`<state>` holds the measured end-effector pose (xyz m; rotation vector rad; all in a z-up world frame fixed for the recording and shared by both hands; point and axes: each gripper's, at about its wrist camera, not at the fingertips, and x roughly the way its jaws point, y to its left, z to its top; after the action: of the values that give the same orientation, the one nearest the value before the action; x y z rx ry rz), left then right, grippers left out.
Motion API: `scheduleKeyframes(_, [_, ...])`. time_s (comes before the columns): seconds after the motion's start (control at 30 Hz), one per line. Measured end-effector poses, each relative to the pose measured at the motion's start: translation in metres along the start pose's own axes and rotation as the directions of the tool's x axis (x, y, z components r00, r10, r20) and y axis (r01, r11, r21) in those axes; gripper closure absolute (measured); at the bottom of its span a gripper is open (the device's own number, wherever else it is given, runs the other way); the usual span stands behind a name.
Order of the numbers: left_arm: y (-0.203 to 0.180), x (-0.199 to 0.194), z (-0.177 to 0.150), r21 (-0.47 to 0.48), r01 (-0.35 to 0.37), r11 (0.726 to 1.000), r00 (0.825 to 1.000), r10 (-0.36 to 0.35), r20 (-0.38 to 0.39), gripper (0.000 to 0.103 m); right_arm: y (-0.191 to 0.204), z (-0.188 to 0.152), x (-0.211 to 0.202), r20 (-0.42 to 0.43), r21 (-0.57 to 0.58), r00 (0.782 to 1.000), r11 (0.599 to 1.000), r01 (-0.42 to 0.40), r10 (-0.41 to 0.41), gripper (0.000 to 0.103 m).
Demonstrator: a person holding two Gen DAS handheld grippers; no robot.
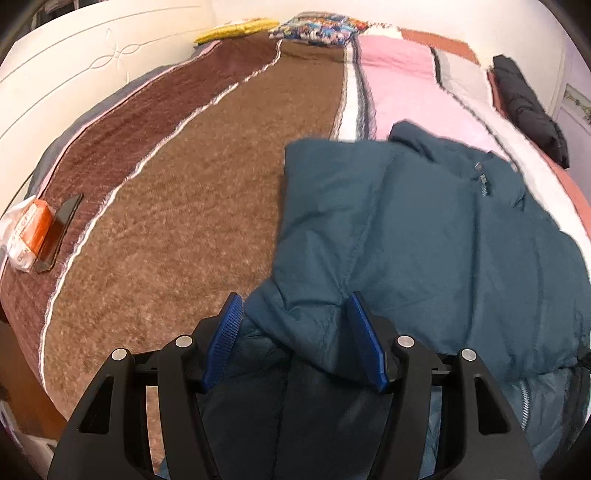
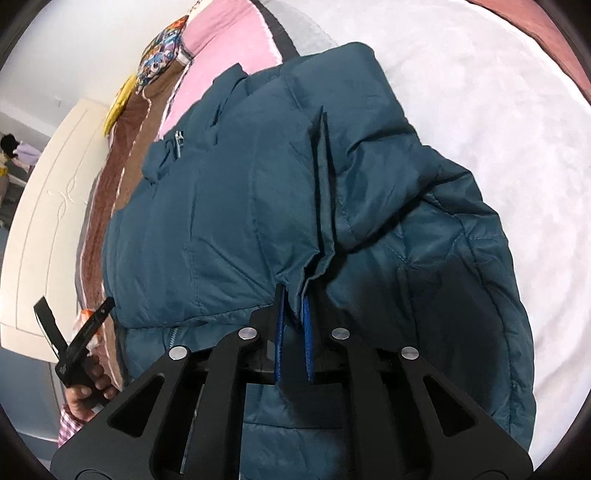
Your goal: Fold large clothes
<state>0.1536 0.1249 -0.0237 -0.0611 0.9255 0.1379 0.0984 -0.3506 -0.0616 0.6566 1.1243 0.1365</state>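
Note:
A teal puffer jacket [image 1: 424,229] lies spread on the bed, zipper and collar toward the far end. My left gripper [image 1: 294,299] holds its near left edge: a thick bunched fold fills the gap between the blue pads [image 1: 225,332], and creases run in to the tips. In the right wrist view the same jacket [image 2: 221,221] fills the middle. My right gripper [image 2: 293,295] stands nearly closed, with a thin fold of the jacket's front pinched between its pads [image 2: 308,332]. At the lower left of that view a hand [image 2: 85,391] carries the left gripper's black body.
The bed has a brown fuzzy blanket [image 1: 184,203] on the left and pink and white covers [image 1: 399,81] on the right. A phone [image 1: 61,229] and an orange-white packet [image 1: 29,232] lie at the left edge. A folded black garment [image 1: 528,107] sits far right; pillows [image 1: 321,27] at the head.

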Motion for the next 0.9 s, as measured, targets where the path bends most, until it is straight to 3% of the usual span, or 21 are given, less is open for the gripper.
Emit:
scheduleKeyframes(0.1, [0.006,-0.019,-0.004,0.005,0.027,1.000,0.999,-0.027,0.022,0.044,-0.002,-0.003,-0.014,0.034,-0.026,0.999,0.999,0.019,-0.019,0.077])
scheduleKeyframes(0.3, [0.026,-0.059,-0.026,0.024,0.042,0.999,0.998,-0.043,0.038,0.044,-0.013,-0.025,-0.049,0.052,-0.086,0.998,0.996,0.036,-0.031,0.072])
scheduleKeyframes(0.6, [0.051,-0.106,-0.066,0.070,0.042,0.997,0.999,-0.043,0.012,0.044,-0.028,-0.078,-0.093,-0.028,-0.180,0.995,0.980,0.089,-0.095,0.058])
scheduleKeyframes(0.9, [0.073,-0.133,-0.111,0.105,0.121,0.987,0.990,-0.113,-0.084,0.044,-0.045,-0.121,-0.122,-0.087,-0.231,0.983,0.963,0.139,-0.162,0.056])
